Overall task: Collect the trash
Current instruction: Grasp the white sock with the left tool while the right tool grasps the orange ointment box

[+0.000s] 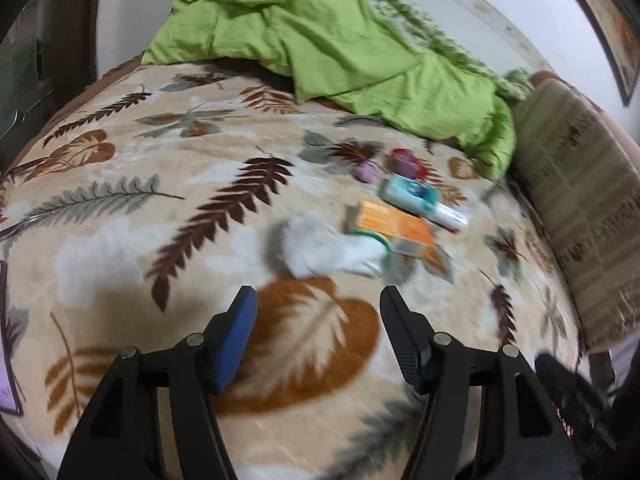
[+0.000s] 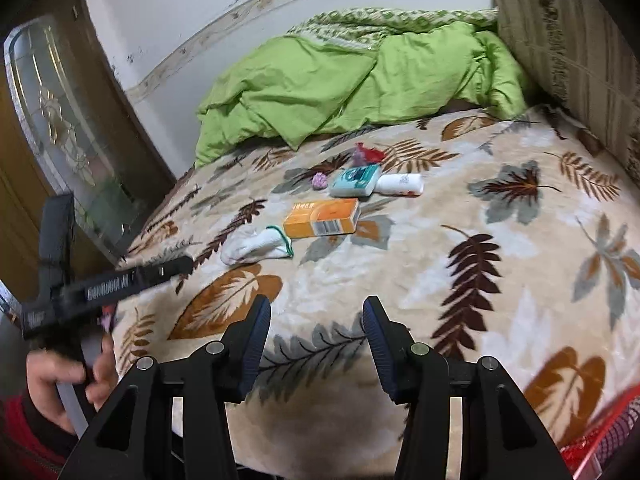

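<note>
A small heap of litter lies on the leaf-patterned bedspread (image 1: 160,168). It holds a white sock-like cloth (image 1: 320,248) (image 2: 252,244), an orange box (image 1: 394,226) (image 2: 324,218), a teal tissue pack (image 1: 408,194) (image 2: 354,182), a white tube (image 1: 450,216) (image 2: 400,184), a purple crumpled scrap (image 1: 366,171) (image 2: 319,180) and a red wrapper (image 1: 406,162) (image 2: 368,154). My left gripper (image 1: 319,296) hovers open just short of the white cloth, nothing between its pads. My right gripper (image 2: 317,304) is open and empty too, well short of the heap, over the bed's near edge.
A rumpled green duvet (image 1: 340,40) (image 2: 340,80) lies behind the litter by the wall. A striped pillow (image 1: 580,208) (image 2: 568,52) stands at the right. A glass-panelled door (image 2: 60,120) is at the left. A hand (image 2: 52,376) grips the left tool. Red mesh (image 2: 600,440) shows at bottom right.
</note>
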`<state>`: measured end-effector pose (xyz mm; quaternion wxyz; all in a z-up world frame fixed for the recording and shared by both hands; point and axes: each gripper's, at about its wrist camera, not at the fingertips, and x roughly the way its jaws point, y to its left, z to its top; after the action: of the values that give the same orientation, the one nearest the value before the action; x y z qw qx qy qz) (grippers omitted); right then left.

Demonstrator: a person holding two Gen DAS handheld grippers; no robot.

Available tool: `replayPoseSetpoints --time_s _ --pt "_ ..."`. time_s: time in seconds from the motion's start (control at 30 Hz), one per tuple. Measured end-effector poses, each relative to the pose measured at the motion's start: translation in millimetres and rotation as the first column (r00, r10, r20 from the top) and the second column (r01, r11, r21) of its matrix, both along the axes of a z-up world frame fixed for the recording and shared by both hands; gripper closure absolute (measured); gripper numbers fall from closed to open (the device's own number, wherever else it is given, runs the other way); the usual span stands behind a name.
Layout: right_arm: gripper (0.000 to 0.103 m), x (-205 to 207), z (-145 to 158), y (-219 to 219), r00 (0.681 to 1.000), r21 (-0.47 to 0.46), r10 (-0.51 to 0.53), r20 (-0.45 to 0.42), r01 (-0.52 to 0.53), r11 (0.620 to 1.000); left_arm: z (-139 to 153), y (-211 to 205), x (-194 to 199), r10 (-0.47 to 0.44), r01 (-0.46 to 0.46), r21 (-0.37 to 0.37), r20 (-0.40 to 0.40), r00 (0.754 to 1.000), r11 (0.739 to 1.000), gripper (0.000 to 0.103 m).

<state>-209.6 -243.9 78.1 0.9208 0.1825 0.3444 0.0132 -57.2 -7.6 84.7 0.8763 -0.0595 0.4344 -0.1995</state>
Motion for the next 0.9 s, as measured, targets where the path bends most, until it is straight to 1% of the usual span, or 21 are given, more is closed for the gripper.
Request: replayPoseSetpoints --time_s 0.07,0.13,0.2,0.27,0.3,0.37,0.4,0.43,0.47,0.5,0.53,0.57,0.63,0.7,0.8,0.83,0.9 --pt "0.052 3 -5 -2 1.000 0.031 0.008 -0.010 -0.008 1.000 -6 -4 21 0.000 0.000 -0.004 -0.008 1.000 1.000 0.040" --pt "0.052 2 -6 -8 1.000 0.066 0.006 0.005 -0.007 0.998 -13 -12 38 -0.004 0.004 0.004 -0.014 1.000 1.000 0.040" --pt "0.052 3 -9 -12 1.000 0.091 -0.006 0.002 0.006 0.996 -23 -22 52 -0.010 0.010 0.004 -0.035 0.999 1.000 0.039" --pt "0.052 1 -10 -17 1.000 0.110 -0.019 0.003 0.018 0.994 -37 -35 67 -0.022 0.023 0.011 -0.075 0.997 1.000 0.039" --pt "0.052 0 -10 -17 1.000 0.115 -0.020 0.008 0.019 0.993 -46 -44 73 -0.024 0.026 0.023 -0.092 0.995 0.999 0.039" --pt "0.052 -1 -9 -17 1.000 0.119 -0.015 0.016 0.013 0.993 -55 -52 77 0.000 0.005 0.067 -0.082 0.997 0.998 0.039" --pt "0.052 0 -9 -17 1.000 0.122 -0.012 0.016 0.010 0.992 -61 -57 78 -0.001 0.008 0.079 -0.085 0.996 0.997 0.048" --pt "0.052 0 -9 -17 1.000 0.124 -0.009 0.015 0.007 0.992 -63 -56 78 0.000 0.006 0.072 -0.084 0.996 0.997 0.059" --pt "0.052 1 -9 -17 1.000 0.127 -0.004 0.011 0.003 0.992 -64 -55 76 0.008 -0.003 0.065 -0.076 0.997 0.998 0.062" --pt "0.052 2 -10 -17 1.000 0.128 -0.002 0.007 0.001 0.992 -63 -53 75 0.009 -0.005 0.059 -0.068 0.998 0.998 0.067" --pt "0.052 5 -10 -17 1.000 0.130 0.002 0.000 -0.002 0.991 -62 -51 73 0.010 -0.007 0.055 -0.060 0.998 0.998 0.074" --pt "0.052 7 -11 -17 1.000 0.131 0.005 -0.007 -0.004 0.991 -59 -48 69 0.021 -0.018 0.052 -0.040 0.999 0.998 0.077" --pt "0.052 15 -12 -17 1.000 0.136 0.013 -0.021 -0.010 0.991 -52 -42 64 0.036 -0.035 0.051 -0.015 0.999 0.998 0.078" --pt "0.052 26 -12 -17 0.999 0.135 0.035 -0.022 -0.031 0.990 -43 -33 56 0.055 -0.057 0.045 0.031 0.998 0.997 0.078" --pt "0.052 56 -8 -17 0.998 0.086 0.054 -0.021 -0.052 0.995 -33 -23 53 0.083 -0.086 0.038 0.081 0.993 0.996 0.078" --pt "0.052 70 -7 -18 0.998 0.072 0.061 -0.011 -0.060 0.996 -32 -21 54 0.090 -0.093 0.033 0.084 0.992 0.995 0.078" --pt "0.051 97 -6 -20 0.997 0.042 0.074 -0.026 -0.073 0.996 -33 -17 56 0.105 -0.108 0.028 0.083 0.991 0.994 0.078"
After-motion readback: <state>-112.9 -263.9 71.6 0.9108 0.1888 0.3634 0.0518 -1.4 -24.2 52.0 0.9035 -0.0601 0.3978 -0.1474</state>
